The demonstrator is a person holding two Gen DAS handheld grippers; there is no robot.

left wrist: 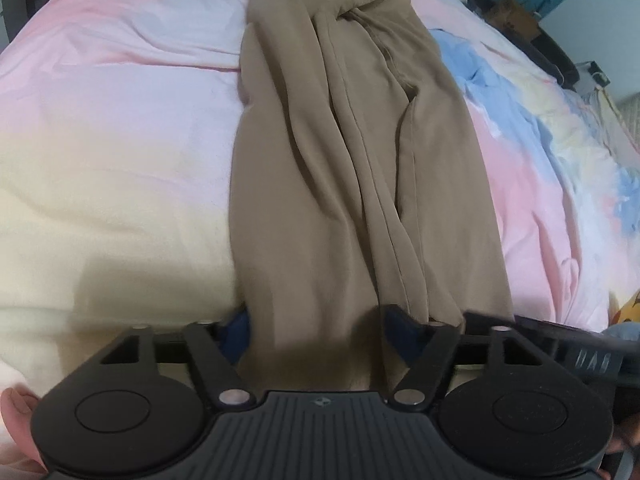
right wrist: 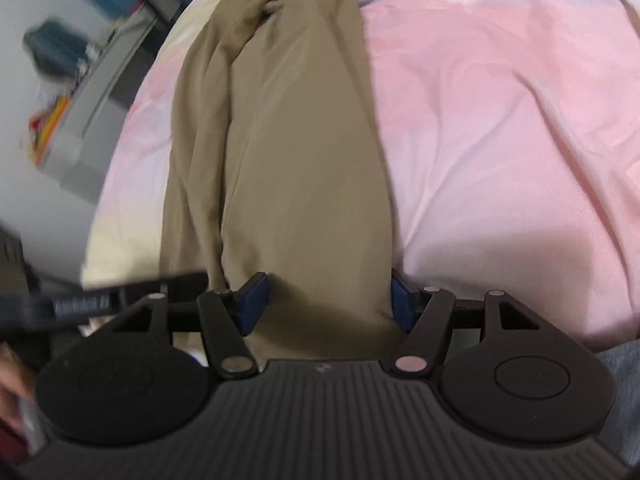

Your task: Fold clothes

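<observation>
Left wrist view: tan trousers (left wrist: 352, 168) are lying lengthwise along a pastel bed cover (left wrist: 120, 120), their near end passing between the spread fingers of the left hand-held gripper (left wrist: 316, 320) at the bed's near edge. Right wrist view: the right hand-held gripper (right wrist: 326, 300) is standing with blue pads (right wrist: 256, 292) apart, the trousers (right wrist: 296, 168) running between them.

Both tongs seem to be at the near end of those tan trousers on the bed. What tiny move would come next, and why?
Probably closing both tongs on the hem. The tan trousers lie stretched lengthwise on the pastel bedding, and their near end already sits between the open pads of the left tongs and right tongs. Gripped, the end could be carried toward the waist.
</observation>
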